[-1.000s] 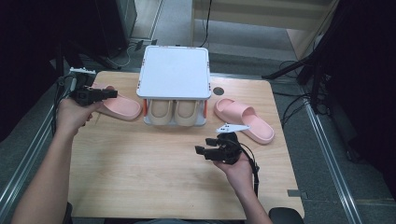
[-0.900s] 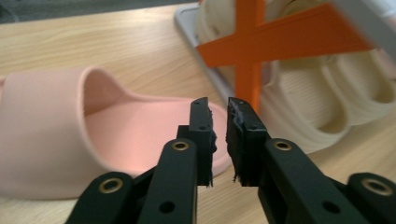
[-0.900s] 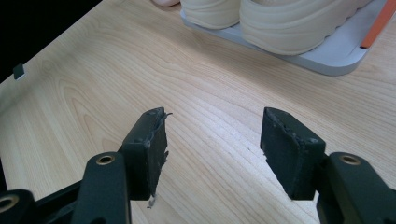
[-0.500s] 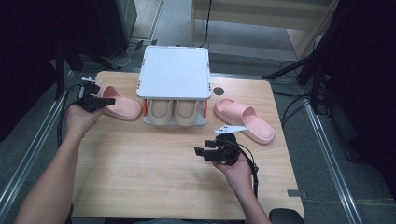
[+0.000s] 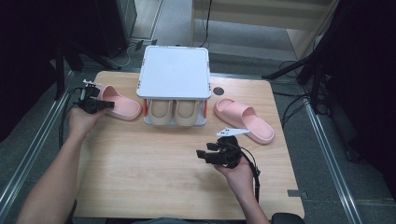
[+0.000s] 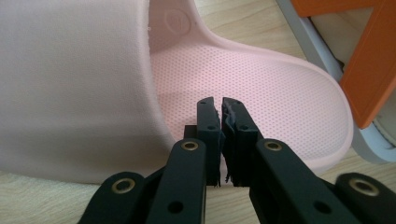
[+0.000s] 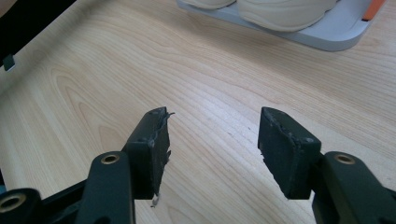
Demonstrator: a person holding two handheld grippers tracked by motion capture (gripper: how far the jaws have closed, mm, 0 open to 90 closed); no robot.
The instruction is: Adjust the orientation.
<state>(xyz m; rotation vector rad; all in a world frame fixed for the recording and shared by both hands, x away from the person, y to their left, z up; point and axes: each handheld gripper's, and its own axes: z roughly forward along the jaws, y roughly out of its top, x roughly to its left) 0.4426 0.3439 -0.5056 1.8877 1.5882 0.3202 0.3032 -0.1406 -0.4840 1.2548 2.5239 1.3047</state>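
A pink slipper (image 5: 122, 106) lies at the table's left beside the rack, and its dotted footbed (image 6: 261, 88) and wide strap (image 6: 74, 79) are close up in the left gripper view. My left gripper (image 5: 108, 105) is low over the slipper's near side. Its jaws (image 6: 219, 103) are shut together above the footbed with nothing between them. A second pink slipper (image 5: 245, 120) lies to the right of the rack. My right gripper (image 5: 201, 155) hovers open over bare wood (image 7: 212, 135), pointing left, and holds nothing.
A white two-level rack (image 5: 173, 72) with orange posts (image 6: 373, 70) stands at the back centre. A beige pair of shoes (image 5: 173, 111) sits on its lower shelf (image 7: 327, 37). A dark round hole (image 5: 218, 91) marks the wooden table (image 5: 140, 177) right of the rack.
My left hand has come down and forward onto the left slipper, and its jaws have closed. The right hand has stayed where it was.
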